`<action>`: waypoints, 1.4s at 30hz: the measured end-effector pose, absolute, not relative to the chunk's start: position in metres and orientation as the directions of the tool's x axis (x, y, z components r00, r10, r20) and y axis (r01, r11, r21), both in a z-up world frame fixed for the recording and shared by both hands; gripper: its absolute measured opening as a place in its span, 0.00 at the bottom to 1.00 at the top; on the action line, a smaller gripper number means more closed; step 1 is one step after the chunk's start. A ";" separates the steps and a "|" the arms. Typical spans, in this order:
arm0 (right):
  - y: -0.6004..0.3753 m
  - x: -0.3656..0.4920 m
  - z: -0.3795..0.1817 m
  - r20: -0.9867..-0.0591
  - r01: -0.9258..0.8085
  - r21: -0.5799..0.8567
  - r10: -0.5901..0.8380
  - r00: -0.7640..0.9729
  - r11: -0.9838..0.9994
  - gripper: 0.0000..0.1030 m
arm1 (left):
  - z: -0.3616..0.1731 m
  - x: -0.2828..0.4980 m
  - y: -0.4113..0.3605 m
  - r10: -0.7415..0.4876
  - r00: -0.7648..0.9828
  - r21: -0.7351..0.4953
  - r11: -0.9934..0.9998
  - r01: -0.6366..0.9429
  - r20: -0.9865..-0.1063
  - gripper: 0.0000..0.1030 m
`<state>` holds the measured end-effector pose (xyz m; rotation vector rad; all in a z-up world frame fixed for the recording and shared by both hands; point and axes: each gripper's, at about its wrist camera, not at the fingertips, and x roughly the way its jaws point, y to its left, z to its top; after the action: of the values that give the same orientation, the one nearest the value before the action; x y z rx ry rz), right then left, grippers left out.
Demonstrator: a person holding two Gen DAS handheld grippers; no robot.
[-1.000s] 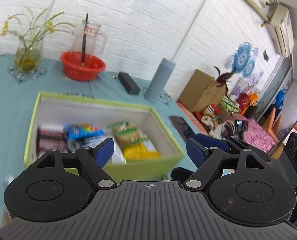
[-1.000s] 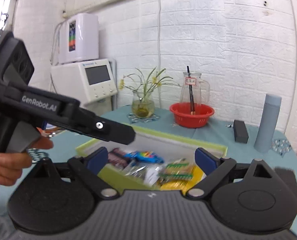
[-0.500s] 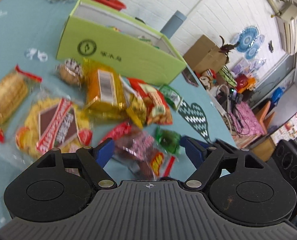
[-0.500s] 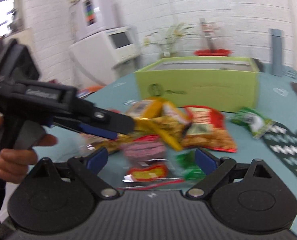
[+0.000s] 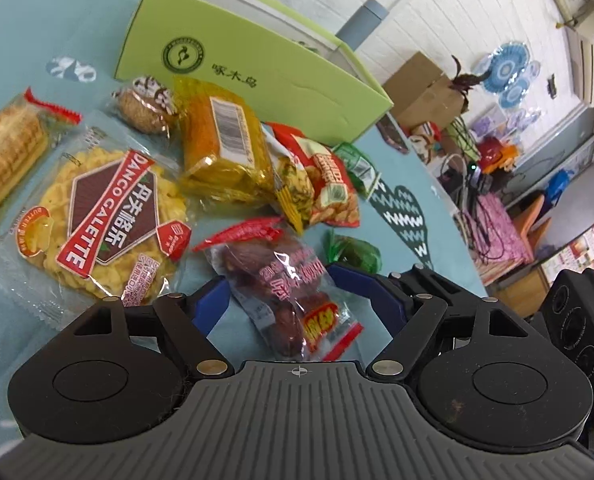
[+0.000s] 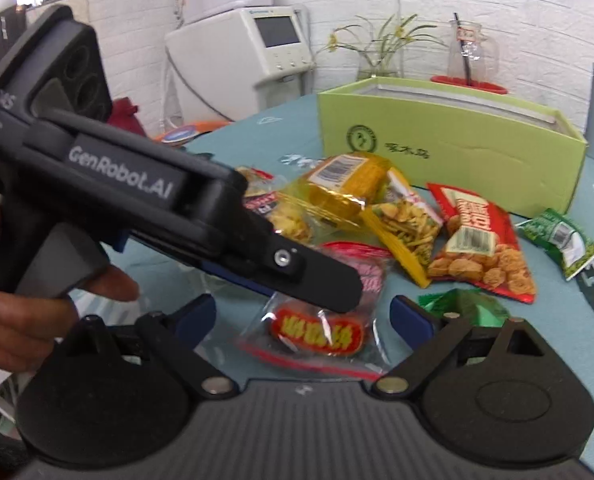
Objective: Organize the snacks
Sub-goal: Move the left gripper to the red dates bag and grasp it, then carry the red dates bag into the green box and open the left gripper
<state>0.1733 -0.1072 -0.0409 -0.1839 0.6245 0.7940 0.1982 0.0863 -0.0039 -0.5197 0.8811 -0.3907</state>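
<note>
A clear packet of red dates (image 5: 285, 292) lies on the teal tablecloth, between the open fingers of my left gripper (image 5: 283, 286). It also shows in the right wrist view (image 6: 321, 328). My right gripper (image 6: 301, 312) is open and empty just in front of that packet, with the left gripper's body (image 6: 145, 200) crossing above it. Behind lie several snacks: a yellow packet (image 5: 221, 148), a Danco Galette packet (image 5: 105, 216), a red peanut packet (image 5: 329, 184), a green candy (image 5: 353, 252). The green box (image 5: 257, 72) stands behind them.
A grey bottle (image 5: 361, 20) and a red basket (image 6: 469, 82) stand behind the box. A vase with flowers (image 6: 377, 56) and a white appliance (image 6: 253, 48) are at the back. The table edge runs at the right (image 5: 457, 240).
Both grippers dropped from above the box's open top down to the snack pile in front of it. My left gripper moved around the date packet.
</note>
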 end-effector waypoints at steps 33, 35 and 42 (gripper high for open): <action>-0.030 0.308 0.052 -0.419 -0.748 -0.113 0.651 0.633 0.654 0.80 | 0.097 0.352 0.147 -0.340 0.779 -0.407 0.905 0.120 -0.526 0.25; -0.018 0.339 0.050 -0.450 -0.754 -0.090 0.649 0.613 0.650 0.80 | 0.090 0.379 0.155 -0.323 0.768 -0.401 0.911 0.094 -0.553 0.24; 0.017 0.412 0.017 -0.595 -0.768 -0.003 0.616 0.516 0.640 0.85 | 0.047 0.434 0.164 -0.294 0.718 -0.356 0.932 0.069 -0.631 0.18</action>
<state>0.4123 0.0169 0.0168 -0.2822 0.5941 0.8446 0.4337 0.1637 0.0469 -0.3201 0.7454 -0.2044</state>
